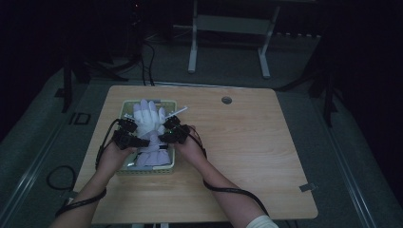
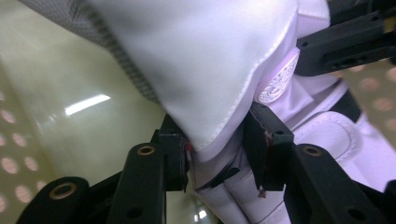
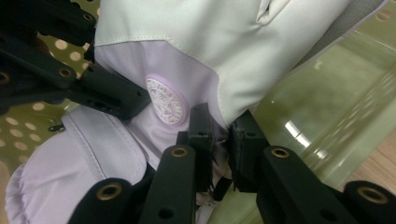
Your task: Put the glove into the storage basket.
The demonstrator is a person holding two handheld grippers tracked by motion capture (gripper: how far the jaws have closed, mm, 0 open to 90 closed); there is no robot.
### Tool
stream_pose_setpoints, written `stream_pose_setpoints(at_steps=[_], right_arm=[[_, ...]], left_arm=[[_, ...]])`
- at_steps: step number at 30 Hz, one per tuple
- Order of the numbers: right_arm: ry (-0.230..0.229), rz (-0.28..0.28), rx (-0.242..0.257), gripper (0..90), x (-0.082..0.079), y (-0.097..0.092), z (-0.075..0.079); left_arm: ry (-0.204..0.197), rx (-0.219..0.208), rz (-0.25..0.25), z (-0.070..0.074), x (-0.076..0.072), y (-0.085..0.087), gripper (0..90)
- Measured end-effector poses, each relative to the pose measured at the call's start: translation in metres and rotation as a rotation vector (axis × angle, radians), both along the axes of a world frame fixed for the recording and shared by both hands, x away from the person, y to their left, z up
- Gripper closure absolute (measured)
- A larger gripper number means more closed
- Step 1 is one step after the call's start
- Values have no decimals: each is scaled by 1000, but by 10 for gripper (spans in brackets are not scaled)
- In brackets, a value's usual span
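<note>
Dim room, dark floor; wooden table [image 1: 247,156] lit at centre, right half bare, round grommet [image 1: 226,100] near the far edge, frame of a second table [image 1: 228,42] behind.

Left gripper [image 1: 127,134]: jaws set narrowly apart, with the lower edge of the white glove [image 2: 205,65] between them. Left pad against the fabric; a slight gap showed at the right pad, so a firm pinch could not be confirmed. Right gripper's black jaw [image 2: 345,44] seen beyond, at upper right in the left gripper view.

Right gripper [image 3: 219,133]: jaws nearly together, clamped on the opposite hem corner of the white glove [image 3: 210,32]. Pads pressed on the fabric from both sides.

White glove [image 1: 147,116]: spread between both grippers, fingers pointing away from the person, hanging low over the basket [image 1: 124,110]. Beneath it a lilac glove [image 3: 93,154] with a round embossed badge [image 3: 166,100] and a strap.

Basket: pale green plastic, perforated walls, placed on the left half of the table, close to the left edge and well apart from the right one. Held the gloves; a thin white piece [image 1: 178,112] stuck out over the far right corner. Both hands just beside the long walls, cables [image 1: 233,190] trailing back toward the near edge.
</note>
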State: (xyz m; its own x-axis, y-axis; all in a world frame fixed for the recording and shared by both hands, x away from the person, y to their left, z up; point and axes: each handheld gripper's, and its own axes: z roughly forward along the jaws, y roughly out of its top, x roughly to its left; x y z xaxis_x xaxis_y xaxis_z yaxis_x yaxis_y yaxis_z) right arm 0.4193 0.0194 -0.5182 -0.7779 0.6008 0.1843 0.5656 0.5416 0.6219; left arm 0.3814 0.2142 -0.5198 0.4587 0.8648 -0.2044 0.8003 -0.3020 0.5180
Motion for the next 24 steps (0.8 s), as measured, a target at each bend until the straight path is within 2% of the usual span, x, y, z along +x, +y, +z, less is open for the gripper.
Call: stream_pose_setpoints(at_steps=[3, 4, 7, 8, 10, 12, 14, 18, 20, 22, 24], right_arm=[[-28, 5, -15, 704, -3, 1, 2], [-32, 5, -5, 670, -4, 0, 3], [-54, 7, 36, 565, -5, -6, 12], [-69, 14, 64, 542, -5, -9, 16], [-85, 17, 98, 502, -6, -15, 24], [-90, 26, 124, 454, -7, -19, 30], [-98, 39, 127, 395, -8, -22, 32], [-88, 69, 142, 336, -11, -30, 31], [-73, 78, 151, 292, -11, -34, 29], [-59, 100, 168, 228, -10, -39, 27], [-55, 98, 181, 225, -10, -44, 26]], left_arm=[[-5, 37, 10, -1, 0, -4, 599], [-5, 50, 10, -1, 0, -5, 597], [-2, 92, 17, -1, 1, -9, 581], [2, 102, 12, -2, 2, -11, 579], [-5, 104, 32, -2, 4, -12, 530], [-12, 122, 51, -3, 5, -13, 478], [-41, 131, 71, -2, 4, -12, 367], [-131, 137, 107, 3, -2, -5, 126], [-181, 107, 108, 5, -5, -3, 22], [-222, 76, 111, 10, -9, -2, 1], [-259, 54, 111, 16, -14, -3, 1]])
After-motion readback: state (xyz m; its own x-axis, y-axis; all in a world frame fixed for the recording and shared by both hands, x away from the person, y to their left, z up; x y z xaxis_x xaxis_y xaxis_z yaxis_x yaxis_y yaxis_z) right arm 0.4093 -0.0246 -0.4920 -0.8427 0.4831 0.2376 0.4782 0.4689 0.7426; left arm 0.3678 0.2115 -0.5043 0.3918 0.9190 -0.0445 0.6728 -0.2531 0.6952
